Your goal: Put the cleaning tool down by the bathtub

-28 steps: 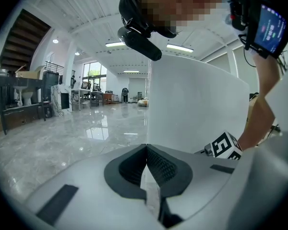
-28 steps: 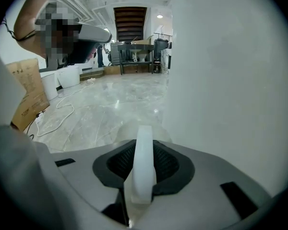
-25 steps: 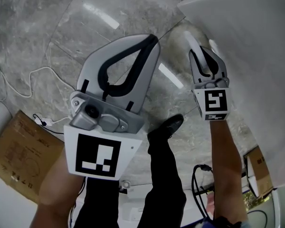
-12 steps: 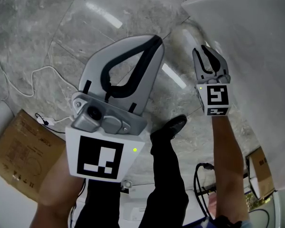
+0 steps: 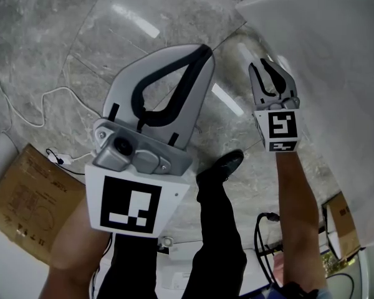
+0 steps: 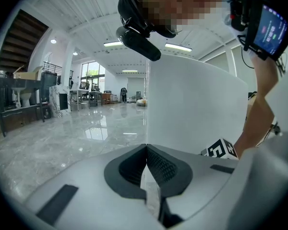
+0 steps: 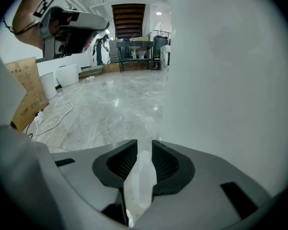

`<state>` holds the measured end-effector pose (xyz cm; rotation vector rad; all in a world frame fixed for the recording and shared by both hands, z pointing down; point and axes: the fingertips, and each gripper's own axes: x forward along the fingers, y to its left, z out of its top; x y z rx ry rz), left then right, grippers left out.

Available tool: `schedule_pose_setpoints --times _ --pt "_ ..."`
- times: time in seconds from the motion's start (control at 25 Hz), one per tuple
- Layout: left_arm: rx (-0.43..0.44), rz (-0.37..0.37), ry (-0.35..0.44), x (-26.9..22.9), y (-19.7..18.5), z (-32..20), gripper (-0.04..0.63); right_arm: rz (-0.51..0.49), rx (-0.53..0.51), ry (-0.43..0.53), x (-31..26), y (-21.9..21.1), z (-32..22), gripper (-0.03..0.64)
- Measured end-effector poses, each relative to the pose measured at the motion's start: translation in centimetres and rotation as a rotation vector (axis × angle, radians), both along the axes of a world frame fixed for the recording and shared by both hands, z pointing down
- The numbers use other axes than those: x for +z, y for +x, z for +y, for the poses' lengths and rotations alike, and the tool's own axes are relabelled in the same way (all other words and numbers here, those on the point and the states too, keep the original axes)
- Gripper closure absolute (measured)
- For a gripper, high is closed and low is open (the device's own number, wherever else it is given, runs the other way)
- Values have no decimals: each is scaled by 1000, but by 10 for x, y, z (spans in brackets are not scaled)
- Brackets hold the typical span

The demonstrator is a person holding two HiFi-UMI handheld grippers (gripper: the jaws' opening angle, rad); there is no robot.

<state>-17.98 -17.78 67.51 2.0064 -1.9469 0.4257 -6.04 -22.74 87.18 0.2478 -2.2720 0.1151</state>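
The right gripper (image 5: 266, 67) (image 7: 144, 145) is clamped on the tool (image 7: 140, 176), a pale translucent handle that sits between its jaws and runs forward out past their tips. The white tub (image 5: 336, 55) (image 7: 230, 71) rises just to that gripper's right, with its wall close beside the jaws, and grey marble floor (image 5: 81, 42) lies ahead and to the left. The left gripper (image 5: 201, 52) (image 6: 146, 147) hangs apart to the left, above the floor, with its jaws together at the tips and nothing between them.
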Motion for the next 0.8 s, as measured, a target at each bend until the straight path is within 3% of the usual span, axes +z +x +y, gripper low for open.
schedule_pose_setpoints --times 0.32,0.52,0.64,0.8 --pt "-37 16 24 -40 3 -5 577 -95 60 -8 -79 -18 13 520" --pt "-64 24 43 -88 7 -9 577 -343 120 18 -194 -52 16 562" --pt "-85 35 69 -123 8 -12 577 -427 169 15 -263 -60 17 600" --pt "-97 33 120 -173 10 -18 577 -513 208 48 -342 -63 13 601"
